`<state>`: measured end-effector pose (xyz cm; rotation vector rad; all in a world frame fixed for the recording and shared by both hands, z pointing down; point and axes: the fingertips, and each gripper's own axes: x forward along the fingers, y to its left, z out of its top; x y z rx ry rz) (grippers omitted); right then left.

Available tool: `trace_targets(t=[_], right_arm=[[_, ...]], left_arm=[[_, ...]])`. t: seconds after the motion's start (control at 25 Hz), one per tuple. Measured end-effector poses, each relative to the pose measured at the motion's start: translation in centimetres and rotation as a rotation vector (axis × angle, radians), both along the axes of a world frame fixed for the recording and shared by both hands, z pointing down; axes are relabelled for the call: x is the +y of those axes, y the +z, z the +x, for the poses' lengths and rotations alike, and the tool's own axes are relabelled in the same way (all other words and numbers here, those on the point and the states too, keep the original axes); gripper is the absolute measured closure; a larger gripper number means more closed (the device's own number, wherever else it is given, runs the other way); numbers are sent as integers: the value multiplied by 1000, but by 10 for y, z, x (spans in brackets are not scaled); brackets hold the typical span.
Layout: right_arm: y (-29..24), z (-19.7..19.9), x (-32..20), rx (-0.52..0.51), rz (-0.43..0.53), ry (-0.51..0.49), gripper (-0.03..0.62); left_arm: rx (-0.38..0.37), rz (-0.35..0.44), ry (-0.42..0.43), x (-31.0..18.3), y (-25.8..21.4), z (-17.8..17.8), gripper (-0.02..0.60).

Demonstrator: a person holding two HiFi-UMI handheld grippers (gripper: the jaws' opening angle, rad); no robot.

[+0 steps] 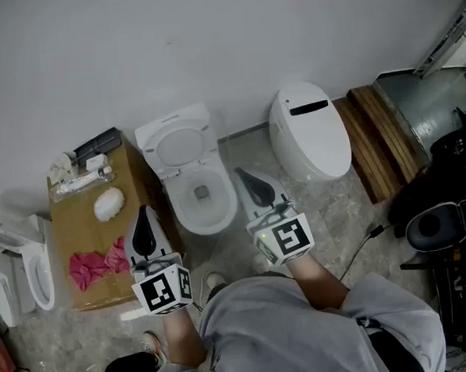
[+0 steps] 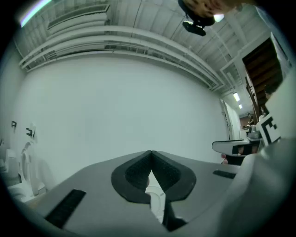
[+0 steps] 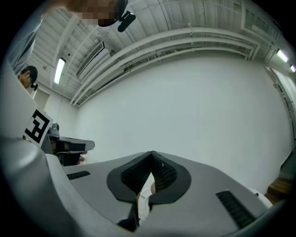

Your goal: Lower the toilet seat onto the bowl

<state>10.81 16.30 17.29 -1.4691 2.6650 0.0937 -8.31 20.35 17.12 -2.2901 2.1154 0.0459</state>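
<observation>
Right gripper (image 1: 243, 176) closed beside toilet bowl (image 1: 182, 211).

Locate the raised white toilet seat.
Head view, centre: the white toilet seat stands against the wall behind its bowl, between the brown cardboard box and closed white toilet.

Camera set: one head view, two gripper views.
Head view looks steeply down from above on toilet (image 1: 192, 177), left gripper (image 1: 144, 221) and right gripper (image 1: 249, 181); gripper views sit close behind own jaws, level, facing white wall (image 2: 115, 106) (image 3: 194, 106), shared by all three.
</observation>
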Motion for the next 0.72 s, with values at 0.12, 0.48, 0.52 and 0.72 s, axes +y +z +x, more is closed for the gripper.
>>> trace_targets(t=[0.12,0.48,0.52,0.72], right_arm=[[0,8,-1,-1,2,-1,597],[7,40,-6,2,-20,4,597],[7,43,-8,8,-15,5,597],[14,61,-16,28,-13,-22,597]], left_arm=[[-1,-5,-1,-1,2,10,581],[-4,-12,-28,-2,3,35,581],[-3,-12,-34,-3,3,38,581],[2,-21,-58,-8,6,56,581]])
